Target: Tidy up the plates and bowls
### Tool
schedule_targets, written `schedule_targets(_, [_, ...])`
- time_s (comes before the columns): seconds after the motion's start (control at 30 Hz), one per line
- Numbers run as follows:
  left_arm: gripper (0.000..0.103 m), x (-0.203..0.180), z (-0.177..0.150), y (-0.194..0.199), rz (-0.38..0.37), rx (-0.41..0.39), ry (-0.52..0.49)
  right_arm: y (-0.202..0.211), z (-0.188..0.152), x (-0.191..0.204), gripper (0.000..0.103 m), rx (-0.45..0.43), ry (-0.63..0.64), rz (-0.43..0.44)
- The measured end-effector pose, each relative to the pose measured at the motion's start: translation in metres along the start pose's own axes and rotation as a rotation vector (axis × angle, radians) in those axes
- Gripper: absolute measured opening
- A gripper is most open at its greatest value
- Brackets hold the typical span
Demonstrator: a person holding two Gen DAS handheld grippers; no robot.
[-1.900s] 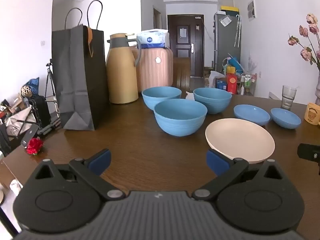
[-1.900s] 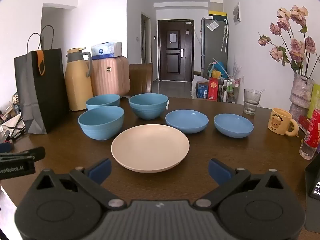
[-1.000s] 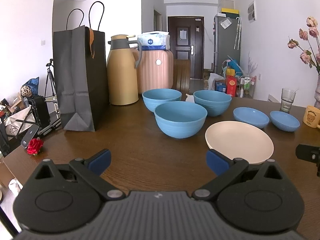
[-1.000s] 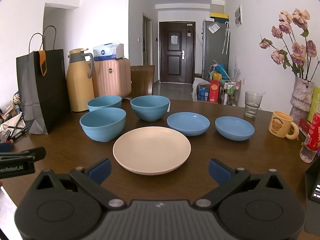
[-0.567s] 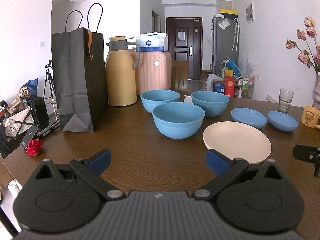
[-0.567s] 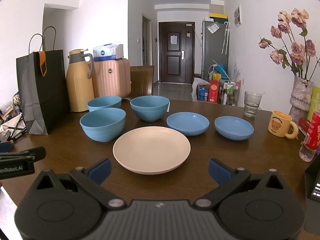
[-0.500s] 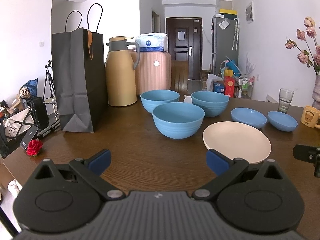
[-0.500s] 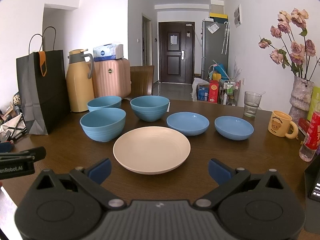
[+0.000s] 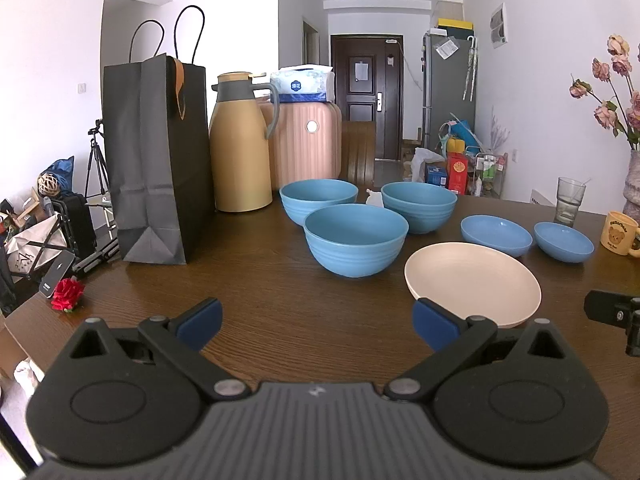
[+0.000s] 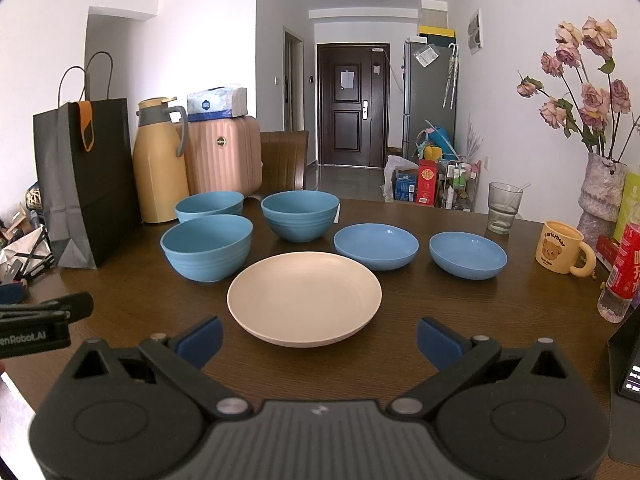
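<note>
On the left of the wooden table (image 10: 400,360) a black paper bag (image 10: 86,184) stands with a tan thermos jug (image 10: 160,168) just beside it. Next come three deep blue bowls: the nearest bowl (image 10: 207,246), the back-left bowl (image 10: 209,204) close behind it, and the middle bowl (image 10: 300,215) to their right, each sitting on its own with none nested. In front of them, nearest the camera, lies the cream plate (image 10: 304,298), bare on top. Further right sit two shallow blue dishes, the left dish (image 10: 376,245) and the right dish (image 10: 468,254), side by side but apart. Beyond them are a glass (image 10: 503,207), a yellow bear mug (image 10: 562,252) and a vase of dried roses (image 10: 602,196). The left gripper (image 9: 316,320) hovers low over the table short of the nearest bowl, its blue-padded fingers (image 9: 200,322) spread wide with nothing between them. The right gripper (image 10: 318,334) hangs in front of the cream plate, fingers likewise parted and empty. By the look of it, the sorting has not begun: nothing is stacked, so all the gathering of bowls, dishes and plate is still to do.
</note>
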State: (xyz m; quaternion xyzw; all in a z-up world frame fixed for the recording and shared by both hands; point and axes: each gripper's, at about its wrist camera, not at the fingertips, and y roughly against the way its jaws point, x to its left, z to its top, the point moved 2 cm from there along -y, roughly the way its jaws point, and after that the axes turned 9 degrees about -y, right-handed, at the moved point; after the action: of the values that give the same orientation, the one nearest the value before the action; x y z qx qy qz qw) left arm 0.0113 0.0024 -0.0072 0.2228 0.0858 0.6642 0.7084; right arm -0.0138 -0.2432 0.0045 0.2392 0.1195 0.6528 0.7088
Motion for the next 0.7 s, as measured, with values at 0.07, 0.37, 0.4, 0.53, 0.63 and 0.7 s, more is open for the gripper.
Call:
schedule_targets(0.07, [0.103,-0.0005,0.0,0.0004,-0.001,0.002,-0.001,-0.0001,-0.0001,0.0003,0.103,0.0,0.0,0.0])
schedule_targets(0.37, [0.103,-0.0017,0.0002,0.0009,-0.004,0.002,-0.001,-0.0001,-0.0001,0.0,0.103,0.0,0.001,0.0])
schedule_targets(0.4, [0.103,-0.0017,0.0002,0.0009,-0.004,0.002,-0.001,-0.0002,-0.0001,0.0001,0.103,0.0,0.0,0.0])
schedule_targets(0.53, [0.103,-0.0015,0.0005,-0.0001,-0.006,0.001,-0.001,-0.0003,-0.0001,0.0002,0.103,0.0,0.001,0.0])
schedule_targets(0.63, [0.103,-0.0015,0.0005,-0.0001,-0.006,0.002,-0.001,0.0,-0.0002,-0.0003,0.103,0.0,0.001,0.0])
schedule_targets(0.7, [0.103,-0.0015,0.0005,0.0,-0.006,0.002,-0.001,0.0001,-0.0002,-0.0004,0.103,0.0,0.001,0.0])
